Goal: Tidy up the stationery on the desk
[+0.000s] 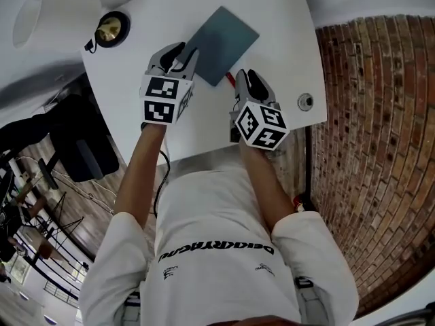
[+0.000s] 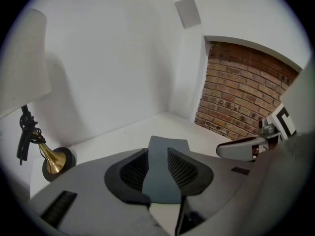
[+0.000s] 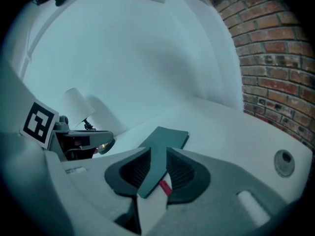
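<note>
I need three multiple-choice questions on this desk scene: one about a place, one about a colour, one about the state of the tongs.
1. Where on the desk does the lamp base stand?
A. at the near edge
B. in the middle
C. at the far corner on the side of the left tongs
2. What colour is the notebook?
A. grey-blue
B. yellow
C. red
3. How are the left tongs?
A. shut on the notebook
B. open
C. shut on the lamp base
Key: 1 C, the head view shows it there; 2 A, its cover is grey-blue; 3 B, the left gripper view shows the jaws apart.
</note>
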Demonstrator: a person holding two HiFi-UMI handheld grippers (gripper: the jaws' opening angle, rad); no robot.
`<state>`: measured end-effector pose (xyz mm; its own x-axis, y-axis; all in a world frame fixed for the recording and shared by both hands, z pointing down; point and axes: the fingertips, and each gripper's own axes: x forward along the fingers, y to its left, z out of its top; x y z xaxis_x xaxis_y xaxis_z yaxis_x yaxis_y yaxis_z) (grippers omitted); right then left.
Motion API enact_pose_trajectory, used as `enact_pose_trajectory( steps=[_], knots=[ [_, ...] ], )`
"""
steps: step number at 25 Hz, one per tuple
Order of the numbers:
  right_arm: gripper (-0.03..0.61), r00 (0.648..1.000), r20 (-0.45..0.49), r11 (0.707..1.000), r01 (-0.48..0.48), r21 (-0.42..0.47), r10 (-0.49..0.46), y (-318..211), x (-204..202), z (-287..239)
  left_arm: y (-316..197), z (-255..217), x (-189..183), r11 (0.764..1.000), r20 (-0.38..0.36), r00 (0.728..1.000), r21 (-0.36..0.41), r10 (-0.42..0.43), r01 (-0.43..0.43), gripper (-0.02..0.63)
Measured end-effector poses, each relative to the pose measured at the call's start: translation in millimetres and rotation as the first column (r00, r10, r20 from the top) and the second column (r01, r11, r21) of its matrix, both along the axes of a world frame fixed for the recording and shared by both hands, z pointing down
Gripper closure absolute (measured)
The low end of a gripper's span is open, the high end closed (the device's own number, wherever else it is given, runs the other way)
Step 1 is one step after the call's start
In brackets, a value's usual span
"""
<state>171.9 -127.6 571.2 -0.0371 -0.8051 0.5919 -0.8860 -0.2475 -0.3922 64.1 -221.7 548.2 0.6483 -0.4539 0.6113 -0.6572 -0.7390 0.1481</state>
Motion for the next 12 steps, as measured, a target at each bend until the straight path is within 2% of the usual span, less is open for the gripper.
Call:
enact_pose_trajectory(
  steps=[12],
  knots=[
    [0.468, 0.999, 0.037, 0.991, -0.017, -0.133, 0.022, -26.8, 6.0, 57.5, -38.1, 64.3, 17.0, 0.994, 0.083, 0.995, -0.098, 0.059, -0.050, 0.477]
  ],
)
